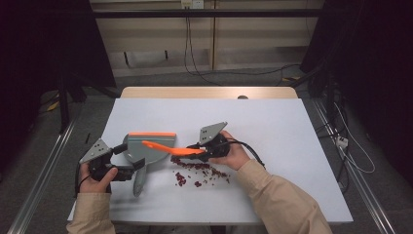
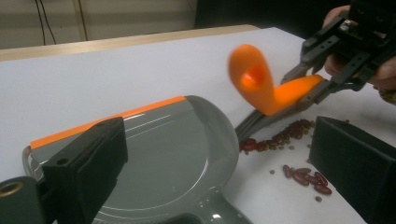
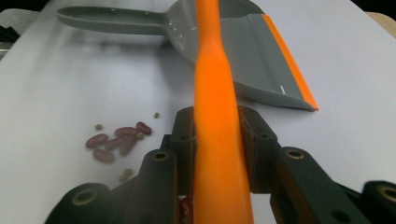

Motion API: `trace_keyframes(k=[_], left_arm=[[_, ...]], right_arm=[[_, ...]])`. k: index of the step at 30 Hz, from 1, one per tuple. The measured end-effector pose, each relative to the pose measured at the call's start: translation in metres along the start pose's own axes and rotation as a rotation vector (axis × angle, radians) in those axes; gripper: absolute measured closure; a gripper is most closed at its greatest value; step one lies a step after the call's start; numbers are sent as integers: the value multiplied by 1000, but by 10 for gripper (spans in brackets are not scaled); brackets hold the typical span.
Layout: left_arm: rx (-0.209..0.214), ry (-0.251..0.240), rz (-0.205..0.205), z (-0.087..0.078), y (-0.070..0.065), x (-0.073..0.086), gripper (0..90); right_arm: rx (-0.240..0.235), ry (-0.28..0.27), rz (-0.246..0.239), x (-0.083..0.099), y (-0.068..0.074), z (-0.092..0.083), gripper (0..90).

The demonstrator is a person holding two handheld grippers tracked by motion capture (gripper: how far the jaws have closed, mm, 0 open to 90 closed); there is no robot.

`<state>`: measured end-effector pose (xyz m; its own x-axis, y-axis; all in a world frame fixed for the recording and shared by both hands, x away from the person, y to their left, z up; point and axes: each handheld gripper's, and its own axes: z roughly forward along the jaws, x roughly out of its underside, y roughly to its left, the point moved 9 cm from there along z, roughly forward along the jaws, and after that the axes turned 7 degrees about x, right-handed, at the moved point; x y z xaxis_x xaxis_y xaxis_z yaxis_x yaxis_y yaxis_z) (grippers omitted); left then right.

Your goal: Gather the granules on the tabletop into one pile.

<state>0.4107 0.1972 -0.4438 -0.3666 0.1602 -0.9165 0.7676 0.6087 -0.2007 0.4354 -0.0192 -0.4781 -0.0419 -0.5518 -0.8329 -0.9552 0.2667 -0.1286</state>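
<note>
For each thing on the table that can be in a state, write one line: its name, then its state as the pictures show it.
Right tongs: shut on the orange brush handle.
Orange brush: held off the table, bristles by the beans.
Left tongs: jaws apart around the dustpan handle; grip cannot be told.
Grey dustpan: flat on the table, no beans inside.
Red beans: scattered loose on the table beside the dustpan.

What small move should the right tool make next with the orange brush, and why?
Probably a short sweep toward the dustpan. The right tool is shut on the brush, and the beans lie on the table just beside the pan, none inside it. The left tool is by the pan's handle.
</note>
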Motion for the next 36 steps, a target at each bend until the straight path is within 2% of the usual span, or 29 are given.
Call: trace_keyframes(k=[9,10,12,19,24,26,30,32,36], left_arm=[[3,4,4,1,-2,0,43],[4,5,5,1,-2,0,43],[3,9,4,2,-2,1,43],[7,7,7,3,-3,0,43],[12,7,10,3,-4,0,43],[11,5,9,3,-4,-1,43],[14,4,12,3,-5,-1,43],[16,3,12,4,-6,-2,43],[14,1,17,3,-6,-3,43]], right_arm=[[-22,1,-17,3,17,-10,704],[-21,0,-16,4,18,-11,705],[12,-10,2,4,16,-12,706],[90,-82,150,-1,-1,-18,710],[137,-99,260,-10,-2,-26,710],[156,-115,350,-14,1,-30,710],[191,-163,487,-21,11,-35,710],[209,-164,506,-22,18,-33,710],[199,-169,573,-21,32,-27,710]])
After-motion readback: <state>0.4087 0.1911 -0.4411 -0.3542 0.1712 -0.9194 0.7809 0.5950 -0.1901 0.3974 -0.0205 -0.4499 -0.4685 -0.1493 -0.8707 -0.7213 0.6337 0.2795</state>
